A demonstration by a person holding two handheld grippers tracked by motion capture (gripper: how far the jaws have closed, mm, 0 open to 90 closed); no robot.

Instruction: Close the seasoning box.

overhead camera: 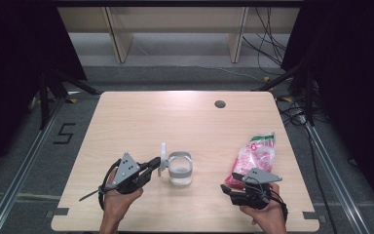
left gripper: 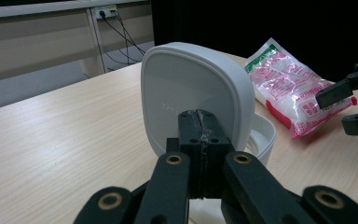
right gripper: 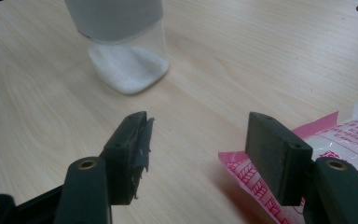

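A clear jar (overhead camera: pixel 180 170) with white powder at its bottom (right gripper: pixel 127 67) stands at the middle front of the table. Its white lid (overhead camera: pixel 163 155) stands upright at the jar's left rim. My left gripper (overhead camera: pixel 156 164) is shut, its tips against the lower face of the lid (left gripper: pixel 191 74); whether they pinch any part of it I cannot tell. A pink and white bag (overhead camera: pixel 255 153) with a green top lies to the right. My right gripper (overhead camera: pixel 230 182) is open at the bag's near corner, one jaw above the pink edge (right gripper: pixel 235 163), holding nothing.
The wooden table (overhead camera: pixel 141 117) has a round cable hole (overhead camera: pixel 219 104) at the back. Beyond it are the legs of a bench (overhead camera: pixel 119 34) and loose cables on the floor (overhead camera: pixel 268 44). Black stands flank the table on both sides.
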